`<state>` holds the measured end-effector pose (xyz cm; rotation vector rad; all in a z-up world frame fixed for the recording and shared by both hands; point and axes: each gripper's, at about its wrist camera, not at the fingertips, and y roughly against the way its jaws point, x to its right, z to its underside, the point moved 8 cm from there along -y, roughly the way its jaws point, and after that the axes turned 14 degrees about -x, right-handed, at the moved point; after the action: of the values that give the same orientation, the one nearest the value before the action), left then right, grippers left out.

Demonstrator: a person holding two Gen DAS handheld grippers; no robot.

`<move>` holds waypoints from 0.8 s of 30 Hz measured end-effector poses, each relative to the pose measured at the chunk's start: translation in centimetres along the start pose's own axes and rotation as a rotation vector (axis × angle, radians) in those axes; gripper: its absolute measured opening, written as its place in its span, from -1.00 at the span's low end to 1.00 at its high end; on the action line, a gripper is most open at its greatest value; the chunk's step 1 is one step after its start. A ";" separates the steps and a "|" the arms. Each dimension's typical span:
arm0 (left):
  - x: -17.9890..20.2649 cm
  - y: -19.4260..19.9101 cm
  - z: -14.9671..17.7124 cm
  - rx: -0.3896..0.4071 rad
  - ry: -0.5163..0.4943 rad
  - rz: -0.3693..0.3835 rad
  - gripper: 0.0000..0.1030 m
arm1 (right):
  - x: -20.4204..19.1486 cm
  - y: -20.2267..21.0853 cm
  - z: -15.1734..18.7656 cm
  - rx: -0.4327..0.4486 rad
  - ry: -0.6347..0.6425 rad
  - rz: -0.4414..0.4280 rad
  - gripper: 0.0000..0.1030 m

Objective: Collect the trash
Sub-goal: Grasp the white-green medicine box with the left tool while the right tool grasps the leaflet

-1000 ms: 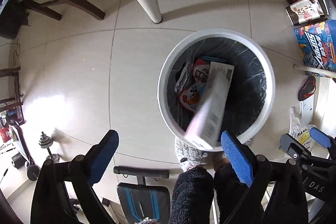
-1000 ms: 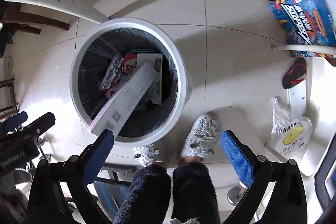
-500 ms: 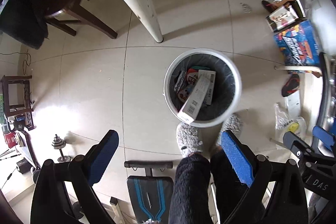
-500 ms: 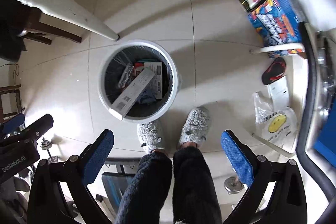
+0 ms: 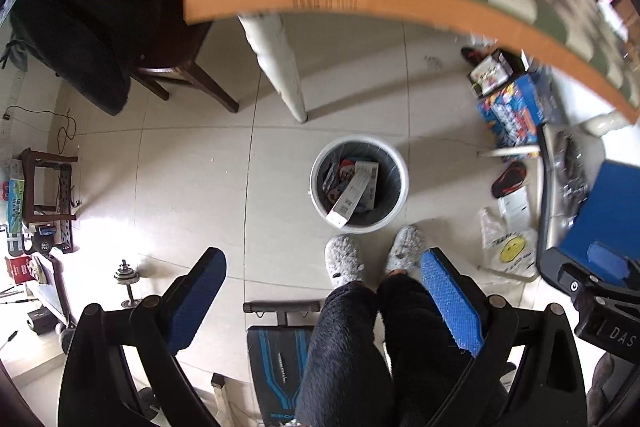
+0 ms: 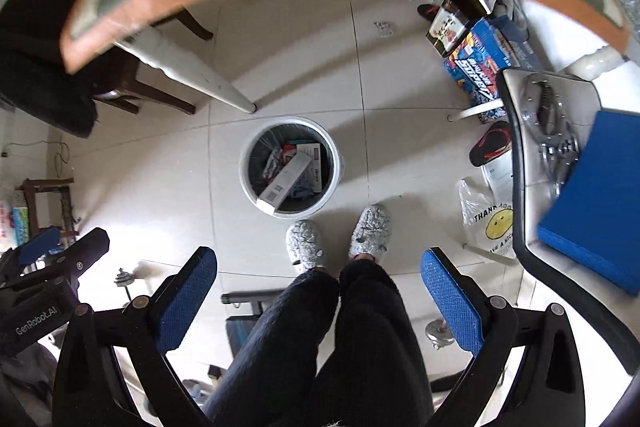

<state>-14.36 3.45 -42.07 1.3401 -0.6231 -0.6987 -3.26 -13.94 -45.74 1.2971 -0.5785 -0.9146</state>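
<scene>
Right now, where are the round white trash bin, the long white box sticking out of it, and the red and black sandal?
round white trash bin [image 5: 403,183], left wrist view, right rim.
long white box [image 6: 286,181], right wrist view, middle.
red and black sandal [image 6: 491,143], right wrist view, strap.

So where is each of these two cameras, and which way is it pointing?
Left wrist: on the left gripper, high up, facing down at the floor and bin; open blue fingers, the person's legs and slippers show.
Right wrist: on the right gripper, also facing down at the bin; same legs, and the left gripper at its left edge.
Shared: bin, slippers, table edge.
</scene>
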 end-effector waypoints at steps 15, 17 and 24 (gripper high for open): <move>5.1 14.9 -13.0 0.297 0.007 -0.115 0.94 | 4.8 17.4 -8.1 0.195 -0.132 -0.109 1.00; 7.2 16.0 -16.0 0.314 -0.002 -0.122 0.94 | 7.2 19.1 -11.5 0.206 -0.156 -0.087 1.00; 17.0 18.1 -29.5 0.273 -0.034 -0.064 0.94 | 16.1 23.2 -26.4 0.211 -0.205 -0.031 1.00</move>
<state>20.59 11.18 -27.85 1.6085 -0.7240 -0.7076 32.36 -12.31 -30.82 1.4130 -0.8349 -1.0403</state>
